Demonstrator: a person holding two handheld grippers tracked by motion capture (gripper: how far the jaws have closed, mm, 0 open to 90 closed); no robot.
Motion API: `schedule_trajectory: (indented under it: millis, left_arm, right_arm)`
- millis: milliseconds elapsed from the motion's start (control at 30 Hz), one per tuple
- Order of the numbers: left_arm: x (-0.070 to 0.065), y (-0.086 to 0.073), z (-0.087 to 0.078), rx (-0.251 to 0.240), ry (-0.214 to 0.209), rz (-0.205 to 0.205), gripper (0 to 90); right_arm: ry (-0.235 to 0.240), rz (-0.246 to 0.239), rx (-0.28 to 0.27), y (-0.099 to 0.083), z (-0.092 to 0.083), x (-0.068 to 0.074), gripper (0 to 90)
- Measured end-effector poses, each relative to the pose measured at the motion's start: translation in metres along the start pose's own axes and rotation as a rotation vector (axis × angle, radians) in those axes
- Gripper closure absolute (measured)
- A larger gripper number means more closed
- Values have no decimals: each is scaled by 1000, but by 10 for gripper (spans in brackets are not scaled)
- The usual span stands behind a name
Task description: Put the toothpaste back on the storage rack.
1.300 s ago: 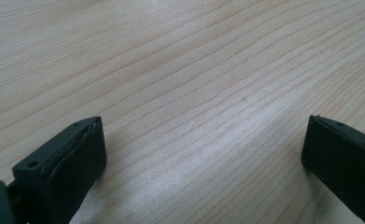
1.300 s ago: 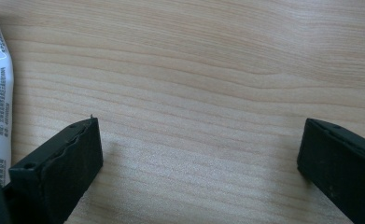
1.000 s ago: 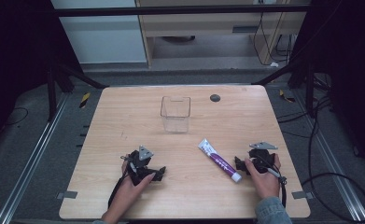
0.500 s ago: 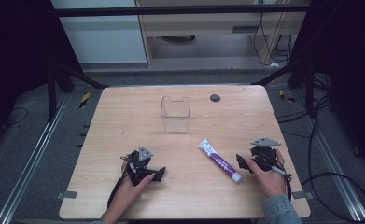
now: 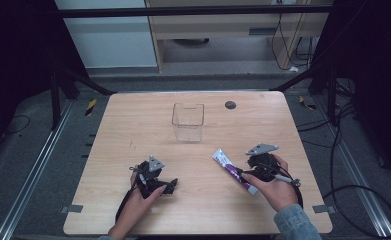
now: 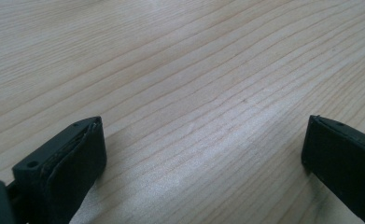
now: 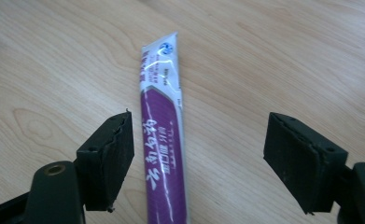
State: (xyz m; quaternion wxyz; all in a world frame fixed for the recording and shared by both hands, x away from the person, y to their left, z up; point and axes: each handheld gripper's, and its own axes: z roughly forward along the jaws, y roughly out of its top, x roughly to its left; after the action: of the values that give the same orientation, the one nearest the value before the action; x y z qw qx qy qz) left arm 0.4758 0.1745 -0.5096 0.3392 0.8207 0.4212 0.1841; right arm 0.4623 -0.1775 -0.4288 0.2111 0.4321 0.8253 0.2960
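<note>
On the counter, near its front right, the tube lies flat with its crimped end toward the far edge and its cap toward you. Your right gripper sits over the cap half of the tube. Its fingers have just been closing; they stand apart, one on each side of the tube, and neither pad presses on it. The tube runs closer to the finger at the left of the right gripper view. Your left gripper rests low on the counter at the front left, fingers wide apart with bare wood between them. A clear bin stands upright mid-counter, well apart from the tube.
</note>
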Motion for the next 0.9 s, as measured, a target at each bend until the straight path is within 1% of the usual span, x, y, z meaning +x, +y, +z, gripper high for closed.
schedule_trajectory:
  millis: [67, 167, 233, 333, 367, 400, 467, 567, 600, 700, 867, 900]
  left_arm:
    - [0, 0, 0, 0, 0, 0, 0]
    - [0, 0, 0, 0, 0, 0, 0]
    - [0, 0, 0, 1, 0, 1, 0]
    - [0, 0, 0, 0, 0, 0, 0]
    - [0, 0, 0, 0, 0, 1, 0]
    - [0, 0, 0, 0, 0, 1, 0]
    - [0, 0, 0, 0, 0, 0, 0]
    - [0, 0, 0, 0, 0, 0, 0]
    - [0, 0, 0, 0, 0, 0, 0]
    - [0, 0, 0, 1, 0, 1, 0]
    - [0, 0, 0, 0, 0, 1, 0]
    - [0, 0, 0, 0, 0, 1, 0]
  right_arm:
    - [18, -9, 23, 3, 6, 4, 280]
    - [37, -27, 38, 9, 13, 11, 305]
    - [42, -43, 50, 12, 17, 14, 324]
    - [44, -44, 59, 14, 22, 16, 347]
    - [51, -48, 82, 15, 28, 18, 358]
    - [51, -50, 91, 15, 30, 19, 359]
    - [59, -37, 112, 16, 36, 19, 371]
    - [63, -32, 130, 17, 43, 19, 376]
    - [63, -32, 130, 17, 43, 19, 376]
    - [64, -30, 160, 18, 51, 19, 380]
    - [71, -20, 174, 21, 56, 20, 376]
    - [70, -29, 176, 21, 58, 20, 375]
